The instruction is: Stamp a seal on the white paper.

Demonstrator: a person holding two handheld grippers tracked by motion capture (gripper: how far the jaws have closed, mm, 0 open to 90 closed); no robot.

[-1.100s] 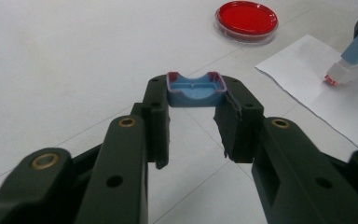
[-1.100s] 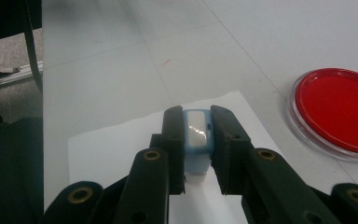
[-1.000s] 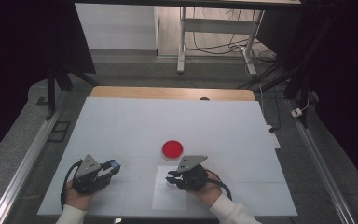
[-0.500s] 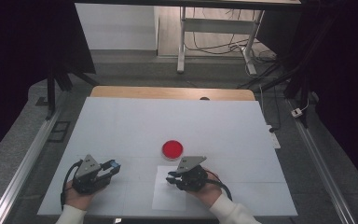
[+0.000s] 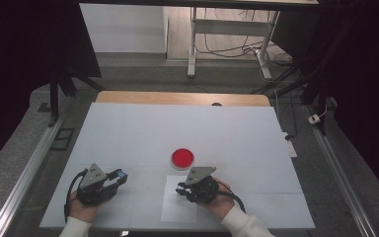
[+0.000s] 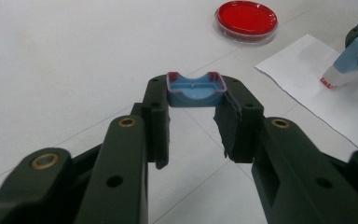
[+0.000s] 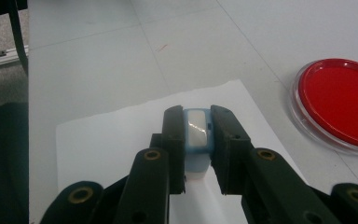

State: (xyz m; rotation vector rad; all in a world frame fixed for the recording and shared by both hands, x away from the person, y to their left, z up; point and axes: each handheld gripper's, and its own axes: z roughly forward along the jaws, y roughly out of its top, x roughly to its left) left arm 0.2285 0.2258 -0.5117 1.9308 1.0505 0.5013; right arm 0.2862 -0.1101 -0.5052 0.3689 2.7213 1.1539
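Our left tool [image 6: 196, 119] clamps the small blue cap [image 6: 196, 88], light, stiff plastic, held by its sides. Our right tool [image 7: 198, 140] grips the blue stamp [image 7: 197, 133] across its slick body, upright over the paper [image 7: 121, 135] on the bench [image 5: 128, 133].

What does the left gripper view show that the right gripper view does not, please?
Left gripper view: the left gripper shut on a blue cap, and the stamp seen from the side, its red-stained end down on the paper.
Right gripper view: the right gripper shut on the stamp's pale top, plus the table edge and grey floor.
Both: the red dish, the paper and the white table.
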